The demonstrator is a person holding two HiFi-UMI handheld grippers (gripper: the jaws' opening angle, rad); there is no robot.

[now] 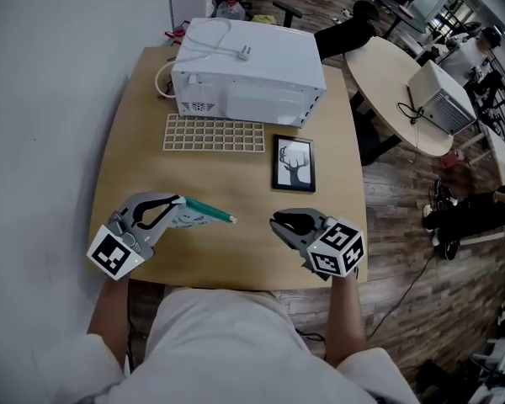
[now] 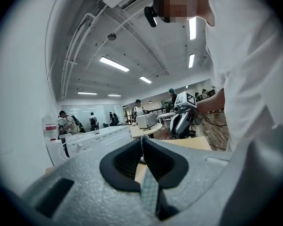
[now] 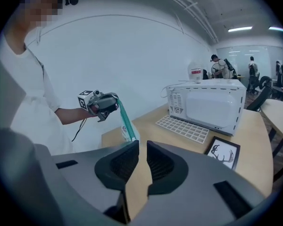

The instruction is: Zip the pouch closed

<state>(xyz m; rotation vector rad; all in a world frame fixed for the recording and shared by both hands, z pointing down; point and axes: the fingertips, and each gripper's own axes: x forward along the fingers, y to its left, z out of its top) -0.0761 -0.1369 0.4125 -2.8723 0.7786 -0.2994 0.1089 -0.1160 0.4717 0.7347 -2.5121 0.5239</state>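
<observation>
Head view: grips the pouch (image 1: 204, 213) in the clenched left gripper (image 1: 178, 202), near left, over the table (image 1: 236, 255); holds nothing in the slightly parted right gripper (image 1: 276, 222). Left gripper view: pinches only a thin edge (could slip under a tug). Right gripper view: faces the teal zip (image 3: 124, 119), might miss its pull. Well clear of microwave (image 3: 212, 102), grid tray (image 3: 184, 127), picture frame (image 3: 224, 153) farther back.
</observation>
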